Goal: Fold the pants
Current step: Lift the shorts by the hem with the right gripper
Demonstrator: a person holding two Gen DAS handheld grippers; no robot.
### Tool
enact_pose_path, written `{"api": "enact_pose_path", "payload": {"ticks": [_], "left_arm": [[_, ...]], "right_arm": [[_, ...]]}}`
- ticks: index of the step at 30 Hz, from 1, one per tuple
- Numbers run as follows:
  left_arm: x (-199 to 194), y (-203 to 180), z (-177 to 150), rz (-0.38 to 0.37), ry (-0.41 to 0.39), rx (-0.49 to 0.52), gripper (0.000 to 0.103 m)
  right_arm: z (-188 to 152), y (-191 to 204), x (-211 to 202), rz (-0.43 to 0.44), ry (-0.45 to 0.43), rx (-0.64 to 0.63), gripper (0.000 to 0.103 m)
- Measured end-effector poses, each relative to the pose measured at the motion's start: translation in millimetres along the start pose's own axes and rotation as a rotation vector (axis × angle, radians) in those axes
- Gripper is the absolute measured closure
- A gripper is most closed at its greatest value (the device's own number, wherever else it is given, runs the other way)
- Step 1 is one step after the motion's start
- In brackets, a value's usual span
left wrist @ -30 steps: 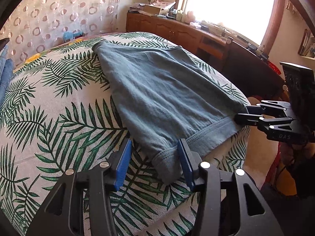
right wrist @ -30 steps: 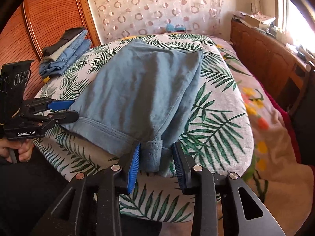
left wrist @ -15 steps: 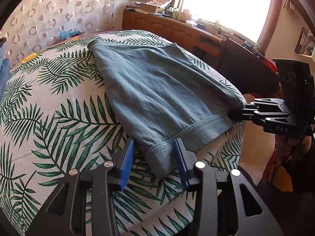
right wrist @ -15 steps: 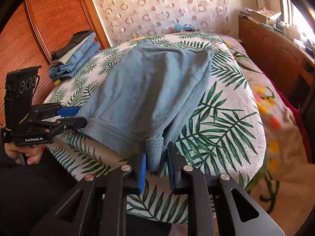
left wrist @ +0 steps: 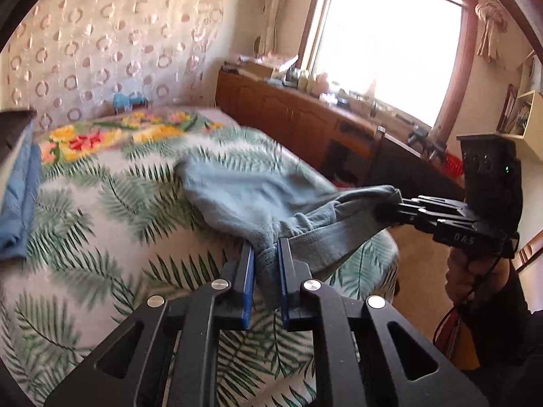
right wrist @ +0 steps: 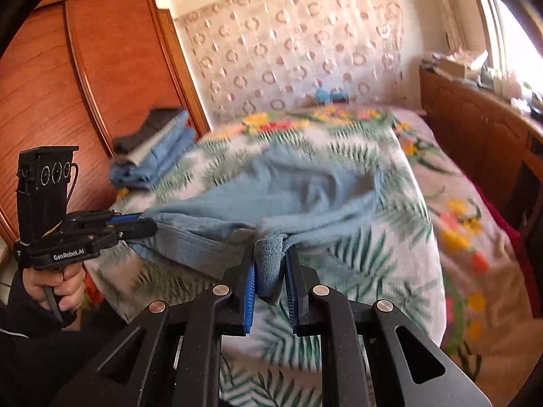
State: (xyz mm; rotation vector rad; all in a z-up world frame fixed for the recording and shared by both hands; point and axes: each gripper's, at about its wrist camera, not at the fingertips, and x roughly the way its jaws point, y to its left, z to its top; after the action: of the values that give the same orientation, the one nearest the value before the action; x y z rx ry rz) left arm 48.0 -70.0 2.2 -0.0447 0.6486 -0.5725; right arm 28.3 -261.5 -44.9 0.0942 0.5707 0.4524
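— Gripping the two near corners of a soft grey-blue pair of cotton pants [left wrist: 258, 186], the person's two black gripper tools lift the hem edge off the palm-leaf print bedspread [left wrist: 85, 210]. What has each tool got?

— The left gripper [left wrist: 264, 254] has just been closing and is clenched on a bunched corner of cloth, which fills the gap between its blue pads. The right gripper [right wrist: 269, 264] has closed the same way on the other corner.

— And the rest of the garment?

— Its far half lies on the bedspread; the near hem hangs stretched between the tools.

— How to fold well from here?

— Likely by raising both corners evenly, keeping the hem taut, then carrying it towards the far edge and laying it down square. Uneven height would skew the fold; a thin pinch could slip. A stack of folded blue clothes [right wrist: 152, 156] sits well apart by the wooden wardrobe [right wrist: 85, 84].
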Motion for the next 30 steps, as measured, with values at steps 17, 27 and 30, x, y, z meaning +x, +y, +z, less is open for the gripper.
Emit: {"api": "enact_pose_path", "payload": {"ticks": [17, 27, 30], "left_arm": [[-117.4, -1.6, 102.4, 0.063, -0.299, 0.095, 0.091], [-59.5, 69.3, 119.9, 0.18, -0.231, 0.017, 0.091], [-37.4, 89.2, 138.4, 0.204, -0.224, 0.01, 0.091]], "right_arm": [[91.8, 70.3, -79.6, 0.061, -0.275, -0.209, 0.087], [114.8, 56.8, -18.3, 0.067, -0.207, -0.246, 0.087], [139.1, 54.6, 4.6, 0.04, -0.175, -0.26, 0.087]]}}
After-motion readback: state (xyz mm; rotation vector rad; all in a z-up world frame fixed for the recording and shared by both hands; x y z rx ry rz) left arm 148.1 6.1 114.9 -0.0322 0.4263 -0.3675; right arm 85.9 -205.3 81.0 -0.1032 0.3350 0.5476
